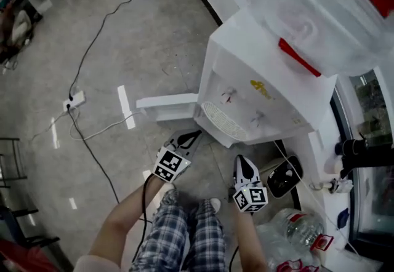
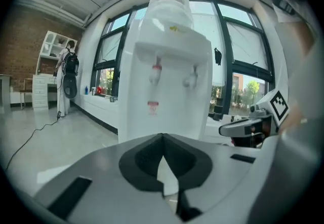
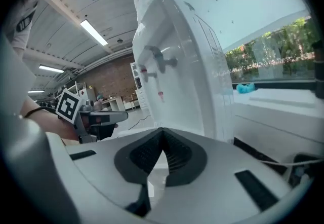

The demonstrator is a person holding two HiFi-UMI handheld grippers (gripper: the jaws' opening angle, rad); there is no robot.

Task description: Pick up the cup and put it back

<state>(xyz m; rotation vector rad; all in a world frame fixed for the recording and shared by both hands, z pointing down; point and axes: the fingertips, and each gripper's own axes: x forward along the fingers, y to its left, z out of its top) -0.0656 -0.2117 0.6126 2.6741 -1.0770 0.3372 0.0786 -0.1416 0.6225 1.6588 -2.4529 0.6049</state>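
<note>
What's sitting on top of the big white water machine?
A big bottle, wrapped in cloudy plastic, sits on the water machine. The wrapping hides whether water is inside.

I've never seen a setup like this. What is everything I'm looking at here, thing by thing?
water dispenser: one, white, standing on the floor in front of the person
water bottle: one, clear, on top of the dispenser
taps: two, one red and one pale, on the dispenser's front
power strip: one, white, on the floor at left
cables: several, black and white, running across the floor from the strip
plastic bottles: a few, clear, heaped at lower right
legs: two, in checked trousers, at the bottom of the head view
left gripper: one, white and black, shut and empty, aimed at the dispenser
right gripper: one, white and black, shut and empty, beside the left one
</note>
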